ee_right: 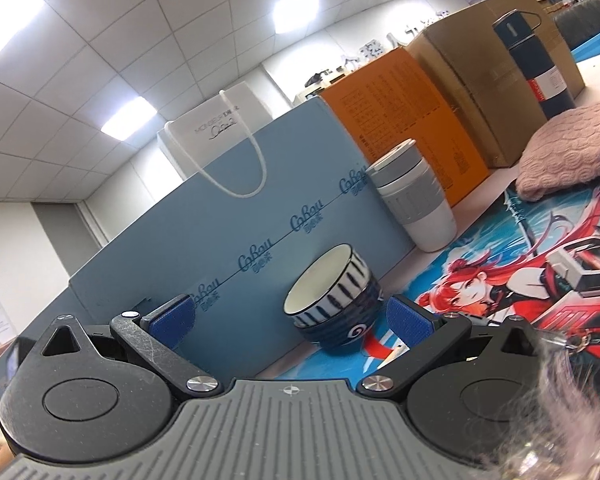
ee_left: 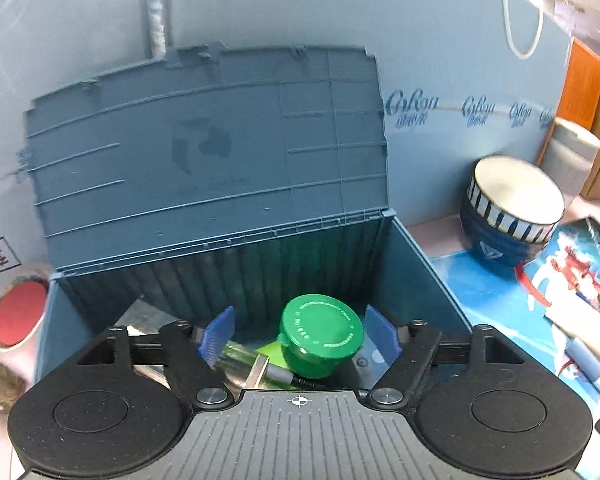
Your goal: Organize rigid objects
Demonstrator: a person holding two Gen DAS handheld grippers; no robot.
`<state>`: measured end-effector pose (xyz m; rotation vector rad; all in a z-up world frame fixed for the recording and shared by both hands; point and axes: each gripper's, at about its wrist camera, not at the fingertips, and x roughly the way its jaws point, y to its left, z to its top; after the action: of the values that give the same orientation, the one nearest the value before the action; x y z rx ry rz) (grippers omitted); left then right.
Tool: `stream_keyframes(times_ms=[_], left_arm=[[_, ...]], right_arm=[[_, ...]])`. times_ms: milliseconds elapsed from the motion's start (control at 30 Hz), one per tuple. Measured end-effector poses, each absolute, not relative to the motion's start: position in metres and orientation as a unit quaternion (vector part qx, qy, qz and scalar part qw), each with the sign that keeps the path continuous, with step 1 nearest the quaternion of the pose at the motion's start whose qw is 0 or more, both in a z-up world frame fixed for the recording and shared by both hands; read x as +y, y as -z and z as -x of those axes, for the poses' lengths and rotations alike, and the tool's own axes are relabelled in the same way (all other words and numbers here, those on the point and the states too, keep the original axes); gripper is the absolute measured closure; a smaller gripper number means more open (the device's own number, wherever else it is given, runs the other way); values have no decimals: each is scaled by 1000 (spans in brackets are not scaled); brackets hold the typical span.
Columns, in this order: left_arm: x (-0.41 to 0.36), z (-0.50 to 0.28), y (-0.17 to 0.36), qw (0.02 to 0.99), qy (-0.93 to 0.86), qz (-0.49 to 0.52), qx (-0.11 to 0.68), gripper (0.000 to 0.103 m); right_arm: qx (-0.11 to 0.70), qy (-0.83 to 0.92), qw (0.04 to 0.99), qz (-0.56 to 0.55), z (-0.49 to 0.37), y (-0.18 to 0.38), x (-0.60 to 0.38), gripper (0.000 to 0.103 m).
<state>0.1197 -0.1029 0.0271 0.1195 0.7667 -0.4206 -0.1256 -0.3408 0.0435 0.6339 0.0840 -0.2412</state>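
Left claw [ee_left: 300, 332] released above green-lidded jar [ee_left: 320, 336] inside open blue-grey storage box [ee_left: 440, 272]; right claw [ee_right: 292, 320] spread empty, facing striped bowl [ee_right: 332, 296].

Pale pink tabletop [ee_left: 432, 236], largely covered by printed anime mat [ee_right: 480, 276]. Directly on it: open blue-grey storage box [ee_left: 424, 272], white-grey tumbler [ee_right: 416, 196], cardboard boxes [ee_right: 480, 92], pink cloth [ee_right: 572, 148]. Striped bowl [ee_right: 332, 300] on mat.
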Motion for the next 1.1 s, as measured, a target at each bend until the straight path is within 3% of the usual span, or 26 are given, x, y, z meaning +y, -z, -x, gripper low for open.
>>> stream_keyframes(times_ms=[267, 533, 867, 1100], left_arm=[[-83, -79, -51, 927, 217, -17, 305, 13], [-59, -50, -74, 922, 276, 63, 265, 10], [-79, -36, -62, 866, 391, 89, 300, 8], [-74, -34, -56, 853, 416, 84, 305, 5]], right_arm=[[49, 130, 945, -298, 129, -48, -338, 0], [62, 143, 951, -266, 135, -54, -329, 0], [94, 167, 958, -215, 143, -58, -331, 0], [159, 195, 952, -176, 139, -54, -338, 0]])
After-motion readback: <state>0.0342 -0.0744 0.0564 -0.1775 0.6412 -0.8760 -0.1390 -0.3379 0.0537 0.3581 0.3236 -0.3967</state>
